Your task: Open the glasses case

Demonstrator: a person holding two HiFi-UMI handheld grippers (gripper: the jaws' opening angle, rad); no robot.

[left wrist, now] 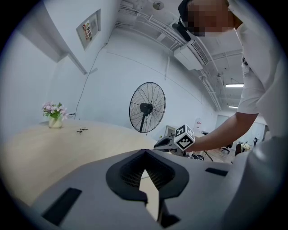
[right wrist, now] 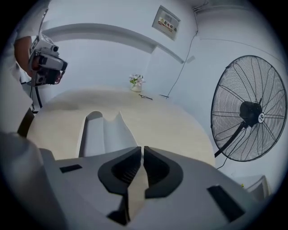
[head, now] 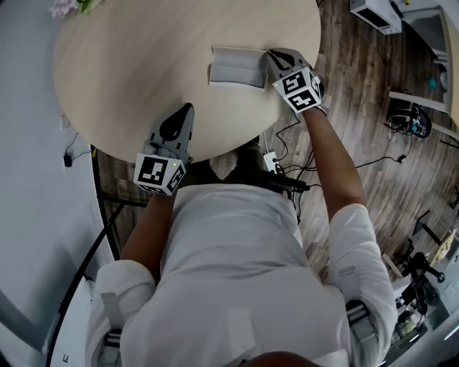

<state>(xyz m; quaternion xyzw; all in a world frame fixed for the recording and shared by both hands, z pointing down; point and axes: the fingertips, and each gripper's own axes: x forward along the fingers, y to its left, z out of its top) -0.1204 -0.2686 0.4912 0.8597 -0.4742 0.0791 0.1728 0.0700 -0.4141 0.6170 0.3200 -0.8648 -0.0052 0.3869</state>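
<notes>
On the round worktop (head: 122, 64), the grey glasses case (head: 237, 66) lies toward the far right side. The right tongs (head: 272, 56) are just at its right end, their jaws drawn together with nothing between them. Near the worktop's closer edge, the left tongs (head: 186, 111) sit well apart from the case, likewise closed and empty.

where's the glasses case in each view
Head view: glasses case upper centre on the table, beside the right gripper's tips.
Left gripper view: not made out; only the right gripper shows, right of centre.
Right gripper view: glasses case left of centre, just beyond the tongs.
Shared landmark: flowers top left; flowers far left; flowers upper centre.
</notes>
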